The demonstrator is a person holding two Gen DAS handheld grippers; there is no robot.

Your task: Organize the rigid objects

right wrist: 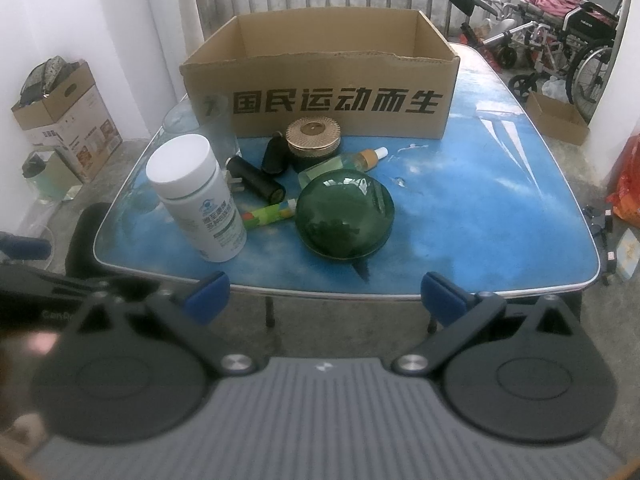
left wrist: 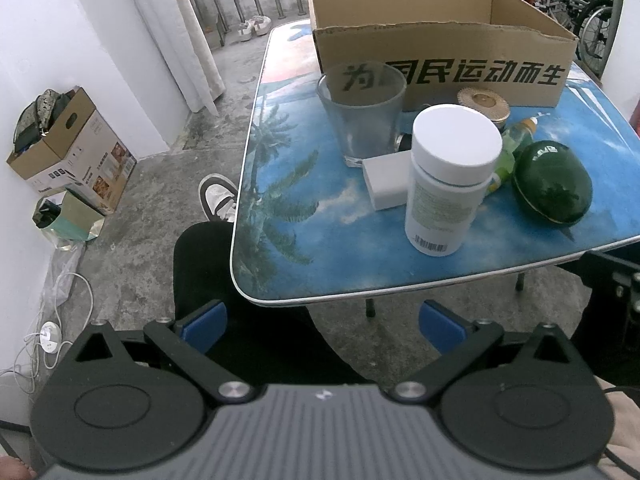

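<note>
Both hand-held grippers, left (left wrist: 322, 320) and right (right wrist: 324, 294), are hovering spread and empty short of the table (right wrist: 480, 200); white bottle (right wrist: 196, 196) standing ahead-left of the right one.

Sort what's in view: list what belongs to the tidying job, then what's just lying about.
For the job: cardboard box, white bottle, green domed case, glass cup, gold-lidded jar, dropper bottle, black tube, white block.

Lying about: floor carton, wheelchairs, shoes.

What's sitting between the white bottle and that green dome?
A small green tube lies between the white bottle and green dome, clearest in the right wrist view.
</note>
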